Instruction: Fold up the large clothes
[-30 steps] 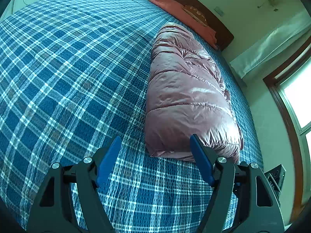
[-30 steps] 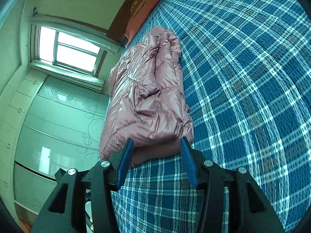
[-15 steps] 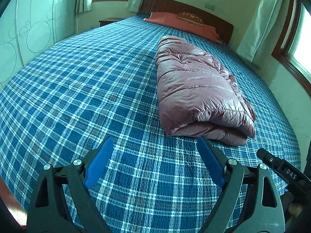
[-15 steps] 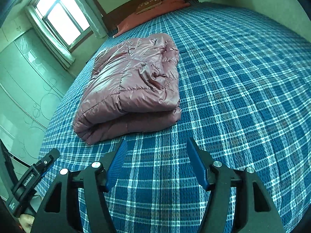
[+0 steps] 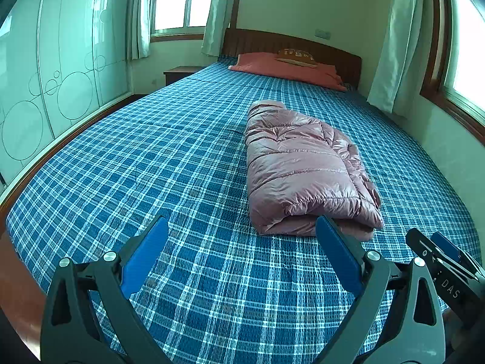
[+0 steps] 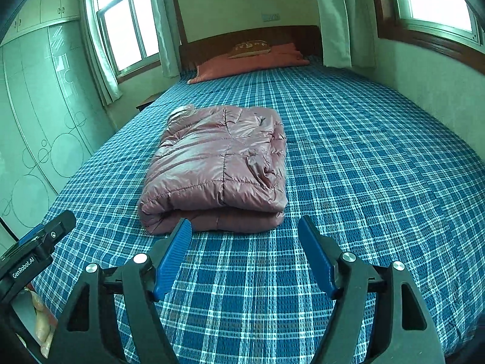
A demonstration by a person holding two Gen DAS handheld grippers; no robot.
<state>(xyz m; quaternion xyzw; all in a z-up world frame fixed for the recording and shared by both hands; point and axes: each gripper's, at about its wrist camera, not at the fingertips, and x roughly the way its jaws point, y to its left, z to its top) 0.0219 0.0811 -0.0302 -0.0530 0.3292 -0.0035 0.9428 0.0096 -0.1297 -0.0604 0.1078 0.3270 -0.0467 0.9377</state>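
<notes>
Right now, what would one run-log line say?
jacket: folded, on bed | left claw: opening, empty | right claw: opening, empty | neither touches jacket

Home bedroom: plaid-covered bed (image 5: 182, 157), wooden headboard (image 5: 291, 45), curtained windows (image 6: 127, 30), wardrobe (image 5: 60, 75).

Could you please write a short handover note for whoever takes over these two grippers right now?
Left gripper: jaws opening, nothing between them, clear of the fabric.
Right gripper: jaws opening too, empty, also off the fabric.
Pink puffer jacket: lies folded into a compact bundle on the blue plaid bedspread, near the foot of the bed, just ahead of both grippers.
Orange pillow sits at the headboard, well apart from the jacket.
Done: the jacket looks fully folded and released.
Left: probably nothing on this jacket beyond a tidy-up of the loose edge; no other garment is in view.
</notes>
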